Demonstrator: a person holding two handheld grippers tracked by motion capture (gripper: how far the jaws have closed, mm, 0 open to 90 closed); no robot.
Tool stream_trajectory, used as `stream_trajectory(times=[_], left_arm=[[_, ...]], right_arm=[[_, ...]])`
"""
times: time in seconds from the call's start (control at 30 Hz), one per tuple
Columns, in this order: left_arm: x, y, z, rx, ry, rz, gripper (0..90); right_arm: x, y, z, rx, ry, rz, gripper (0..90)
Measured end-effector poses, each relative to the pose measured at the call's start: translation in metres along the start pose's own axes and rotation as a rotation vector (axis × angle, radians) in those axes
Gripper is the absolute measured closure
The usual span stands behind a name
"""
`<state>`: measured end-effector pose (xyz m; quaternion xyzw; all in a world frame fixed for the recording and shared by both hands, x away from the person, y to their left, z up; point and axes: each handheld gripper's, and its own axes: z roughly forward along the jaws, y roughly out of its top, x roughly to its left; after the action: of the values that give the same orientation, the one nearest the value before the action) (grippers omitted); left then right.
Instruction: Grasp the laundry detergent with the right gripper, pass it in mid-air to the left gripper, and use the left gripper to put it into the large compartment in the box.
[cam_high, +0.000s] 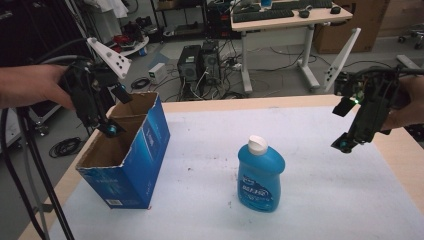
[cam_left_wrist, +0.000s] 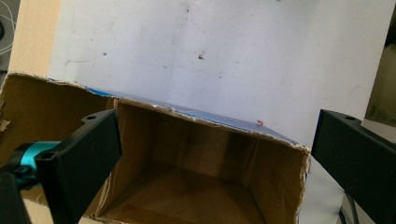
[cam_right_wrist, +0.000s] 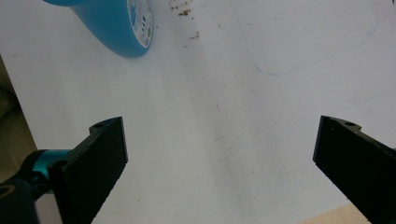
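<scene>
An open-topped cardboard box with glossy blue printed sides (cam_high: 142, 150) and a torn upper rim stands directly under the left gripper (cam_high: 112, 112), whose jaws are spread wide over its bare brown inside (cam_left_wrist: 187, 186). A white barcode label sits low on its near face; its print is too small to read. The right gripper (cam_high: 345, 127), jaws also spread and holding nothing, hovers off to the side of an upright blue plastic bottle with a white flip cap (cam_high: 260, 175), well apart from it; the bottle's label is blurred
</scene>
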<state>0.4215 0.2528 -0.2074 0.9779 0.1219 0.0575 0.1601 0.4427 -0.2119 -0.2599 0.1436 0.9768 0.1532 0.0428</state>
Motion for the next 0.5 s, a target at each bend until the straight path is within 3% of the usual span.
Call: stream_trajectory(times=[0.3, 0.5], left_arm=[[-0.003, 0.001, 0.003, 0.007, -0.011, 0.021, 1.7], [-0.006, 0.006, 0.009, -0.004, -0.019, 0.036, 1.7]], right_arm=[[0.016, 0.000, -0.005, -0.073, 0.012, 0.022, 2.1], [0.028, -0.005, 0.007, -0.117, 0.036, 0.047, 2.1]])
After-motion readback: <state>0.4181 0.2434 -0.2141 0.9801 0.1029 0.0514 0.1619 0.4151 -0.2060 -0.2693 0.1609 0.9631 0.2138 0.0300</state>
